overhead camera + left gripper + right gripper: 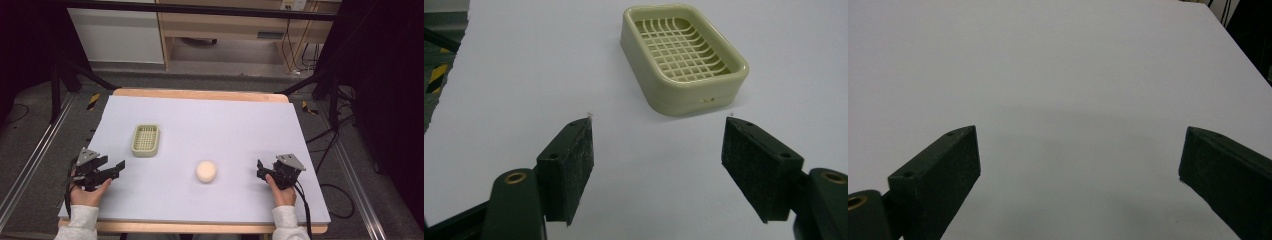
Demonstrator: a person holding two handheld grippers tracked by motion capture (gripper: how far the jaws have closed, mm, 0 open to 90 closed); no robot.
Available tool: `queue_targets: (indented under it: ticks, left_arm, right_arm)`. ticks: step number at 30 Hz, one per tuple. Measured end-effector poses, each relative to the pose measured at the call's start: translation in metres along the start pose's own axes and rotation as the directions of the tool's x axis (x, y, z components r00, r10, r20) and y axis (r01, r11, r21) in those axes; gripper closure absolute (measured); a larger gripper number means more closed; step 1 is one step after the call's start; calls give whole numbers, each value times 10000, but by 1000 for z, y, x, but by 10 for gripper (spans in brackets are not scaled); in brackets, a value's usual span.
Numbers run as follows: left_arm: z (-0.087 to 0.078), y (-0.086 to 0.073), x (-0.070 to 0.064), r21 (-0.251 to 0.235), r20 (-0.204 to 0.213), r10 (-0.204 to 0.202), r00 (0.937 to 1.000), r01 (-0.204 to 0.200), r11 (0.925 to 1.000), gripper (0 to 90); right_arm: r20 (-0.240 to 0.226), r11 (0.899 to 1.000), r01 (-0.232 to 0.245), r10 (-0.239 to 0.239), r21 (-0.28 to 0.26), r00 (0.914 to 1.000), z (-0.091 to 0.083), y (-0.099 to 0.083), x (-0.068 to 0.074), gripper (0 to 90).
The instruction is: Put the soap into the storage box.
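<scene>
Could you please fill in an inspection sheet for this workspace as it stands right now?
Surface: pale sheet over a wooden table, clean and flat.
Job's things: cream soap dish with a grid floor, empty, upright, left of centre; pale round soap lying on the sheet to its right, apart from it.
Clutter: nothing seen.
Grippers: left gripper open, holding nothing, aimed toward the dish; right gripper open, holding nothing, right of the soap.
Cables: one trails from each gripper; more lie on the floor at right.
Surroundings: grey floor, floor rails, wooden furniture behind, black stands.
</scene>
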State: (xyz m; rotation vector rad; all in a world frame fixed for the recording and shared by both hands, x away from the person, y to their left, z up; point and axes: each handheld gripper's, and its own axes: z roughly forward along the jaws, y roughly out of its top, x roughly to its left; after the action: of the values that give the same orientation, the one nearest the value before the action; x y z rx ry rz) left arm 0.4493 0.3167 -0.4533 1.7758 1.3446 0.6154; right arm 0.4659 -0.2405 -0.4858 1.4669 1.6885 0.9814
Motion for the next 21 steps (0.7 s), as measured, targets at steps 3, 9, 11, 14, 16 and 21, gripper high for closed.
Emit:
queue_targets:
  ticks: [3, 9, 11, 14, 16, 21]
  left_arm:
    - [0, 1, -1, -60, 7, -12, 10000, 12, 10000, 296]
    - [-2, 3, -4, -202, 86, -38, 10000, 40, 9998, 309]
    - [-3, 3, -7, -256, 102, -3, 9999, 6, 9997, 312]
    - [-3, 5, -11, -286, 211, 109, 9997, -103, 9995, 314]
    - [-3, 6, -13, -327, 257, 161, 9995, -153, 9993, 314]
    - [-3, 8, -16, -367, 289, 284, 9992, -274, 9990, 310]
  right_arm:
    - [-7, 10000, -16, 16, 22, 10000, 0, 0, 0, 35]
    - [47, 10000, -18, 18, 45, 10000, 1, 0, 0, 36]
    - [65, 10000, -13, 13, 46, 10000, 0, 0, 0, 35]
    - [72, 10000, 32, -32, 44, 10000, 1, 0, 0, 35]
    - [81, 10000, 29, -29, 46, 10000, 1, 0, 0, 35]
    - [114, 10000, 42, -43, 59, 9999, 1, 0, 0, 35]
